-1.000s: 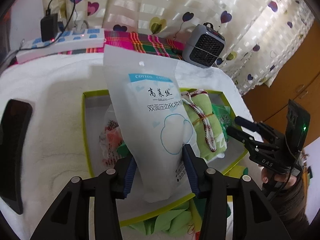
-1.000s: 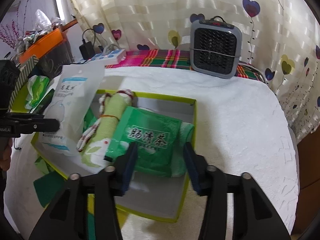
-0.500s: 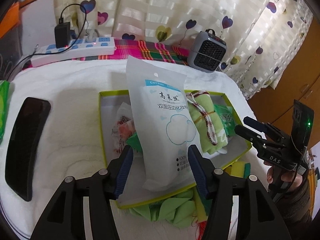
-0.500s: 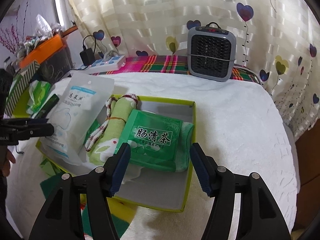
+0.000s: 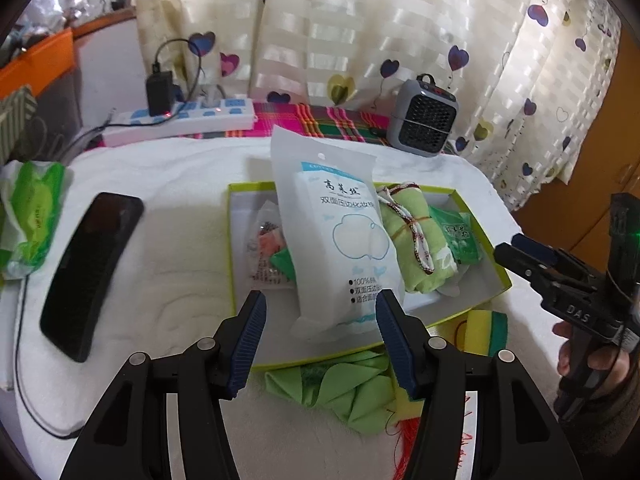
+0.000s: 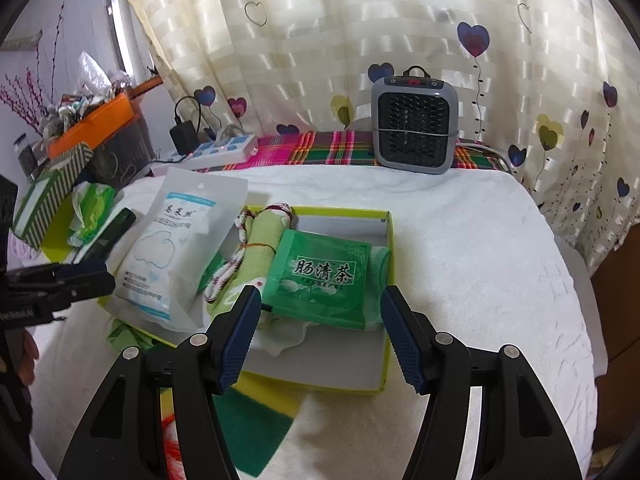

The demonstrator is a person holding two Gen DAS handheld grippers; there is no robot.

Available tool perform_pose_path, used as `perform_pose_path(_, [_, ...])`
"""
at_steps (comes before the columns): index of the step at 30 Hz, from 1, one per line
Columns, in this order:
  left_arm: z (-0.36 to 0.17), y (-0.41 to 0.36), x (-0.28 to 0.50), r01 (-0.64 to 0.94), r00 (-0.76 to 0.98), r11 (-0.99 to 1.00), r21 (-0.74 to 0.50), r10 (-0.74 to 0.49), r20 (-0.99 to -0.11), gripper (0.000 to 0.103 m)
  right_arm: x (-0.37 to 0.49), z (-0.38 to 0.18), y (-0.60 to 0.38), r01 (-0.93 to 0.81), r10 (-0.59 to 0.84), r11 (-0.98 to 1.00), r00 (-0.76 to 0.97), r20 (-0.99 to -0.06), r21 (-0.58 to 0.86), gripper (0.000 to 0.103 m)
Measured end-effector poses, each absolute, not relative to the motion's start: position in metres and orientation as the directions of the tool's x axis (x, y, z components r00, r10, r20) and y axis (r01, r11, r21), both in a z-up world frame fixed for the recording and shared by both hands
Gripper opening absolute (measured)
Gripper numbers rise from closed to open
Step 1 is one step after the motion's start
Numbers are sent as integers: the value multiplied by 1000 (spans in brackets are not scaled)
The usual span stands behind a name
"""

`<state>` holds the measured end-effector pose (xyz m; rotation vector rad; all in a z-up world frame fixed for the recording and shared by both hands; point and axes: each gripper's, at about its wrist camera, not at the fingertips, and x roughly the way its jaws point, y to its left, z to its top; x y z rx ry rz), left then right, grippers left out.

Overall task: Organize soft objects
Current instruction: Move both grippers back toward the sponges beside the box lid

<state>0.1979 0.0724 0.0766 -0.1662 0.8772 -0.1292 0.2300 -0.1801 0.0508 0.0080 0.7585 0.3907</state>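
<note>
White cotton-pad bag [image 5: 340, 240] in tray [image 5: 230, 248], just ahead of spread left fingers [image 5: 250, 332], right fingers [image 6: 240, 332] spread empty.

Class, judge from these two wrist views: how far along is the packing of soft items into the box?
Done: the cotton pad pack, the rolled green towel and the green tea sachet lie in the green-rimmed box.
In hand: nothing; the left tool and right tool are both open.
Left: the green cloth and sponge sit outside the box, and the tissue pack lies apart.
</note>
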Motion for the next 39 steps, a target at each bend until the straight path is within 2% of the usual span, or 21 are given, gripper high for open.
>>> perform_pose_path(19, [89,60,149,9,700,997,-83,-65,-711,57,185,62,-174,-352,378,920,691,-616,170,63])
perform_pose_path(34, [91,59,126,-17,723,998,-63,-31,-690,57,160,60,-171,-360,376,920,697,-610,155,63])
perform_pose_path(39, [90,56,121,-34,734,999,-12,17,-679,57,154,59,-171,-357,364,924,704,-609,139,63])
